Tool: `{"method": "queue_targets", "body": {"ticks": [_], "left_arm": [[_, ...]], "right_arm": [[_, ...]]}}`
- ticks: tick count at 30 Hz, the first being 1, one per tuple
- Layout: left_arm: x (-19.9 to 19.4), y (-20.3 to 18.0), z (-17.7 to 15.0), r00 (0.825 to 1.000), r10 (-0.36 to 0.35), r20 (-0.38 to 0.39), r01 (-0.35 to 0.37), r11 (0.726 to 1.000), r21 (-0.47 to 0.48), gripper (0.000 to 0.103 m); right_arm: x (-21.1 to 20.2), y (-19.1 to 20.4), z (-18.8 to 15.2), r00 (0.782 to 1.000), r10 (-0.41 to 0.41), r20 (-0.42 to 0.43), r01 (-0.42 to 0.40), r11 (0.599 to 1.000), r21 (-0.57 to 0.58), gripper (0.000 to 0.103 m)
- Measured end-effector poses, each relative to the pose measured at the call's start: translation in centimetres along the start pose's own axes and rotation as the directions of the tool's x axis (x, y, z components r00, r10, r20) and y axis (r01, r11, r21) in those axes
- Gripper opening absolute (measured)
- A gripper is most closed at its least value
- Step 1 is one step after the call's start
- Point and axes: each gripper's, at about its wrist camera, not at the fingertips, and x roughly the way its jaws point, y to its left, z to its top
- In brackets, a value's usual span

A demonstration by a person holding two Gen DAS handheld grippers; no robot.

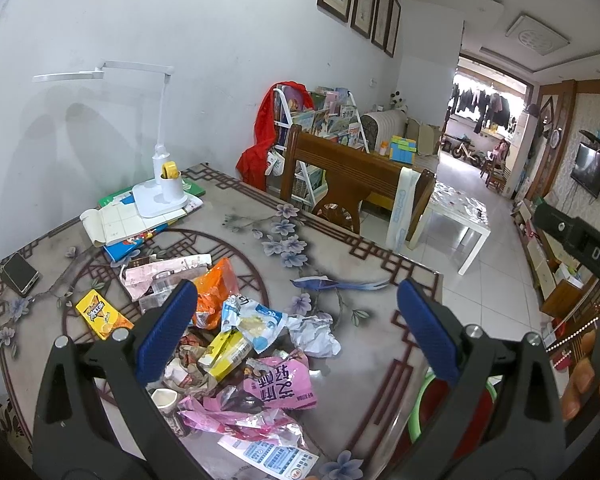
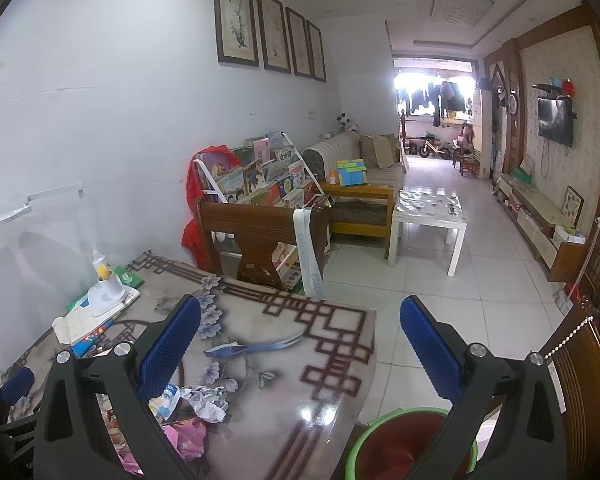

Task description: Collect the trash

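A pile of trash lies on the patterned table (image 1: 380, 264): a pink wrapper (image 1: 278, 388), a yellow box (image 1: 226, 350), a blue-white bag (image 1: 254, 316), an orange bag (image 1: 216, 284), a crumpled white paper (image 1: 316, 334), a yellow carton (image 1: 100, 314) and a paper cup (image 1: 165, 399). My left gripper (image 1: 300, 332) is open and empty, just above the pile. My right gripper (image 2: 300, 354) is open and empty, over the table's right edge. A green-rimmed red bin (image 2: 404, 444) stands below that edge; it also shows in the left wrist view (image 1: 424, 412). The crumpled paper (image 2: 208, 402) and pink wrapper (image 2: 186, 438) show at lower left.
A white desk lamp (image 1: 162, 184) stands on books (image 1: 128, 228) at the table's far left, with a phone (image 1: 20, 273) near the left edge. A wooden chair (image 1: 340, 180) is behind the table. A white coffee table (image 2: 430, 216) stands on the tiled floor.
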Motion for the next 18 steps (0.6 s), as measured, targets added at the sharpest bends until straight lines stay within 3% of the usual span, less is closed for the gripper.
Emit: {"method": "queue_targets", "body": {"ticks": [18], "left_arm": [[0.05, -0.37, -0.55, 1.0, -0.001, -0.011, 0.001, 1.0, 0.0, 0.098]], "right_arm": [[0.06, -0.17, -0.14, 1.0, -0.011, -0.023, 0.011, 1.0, 0.008, 0.096]]}}
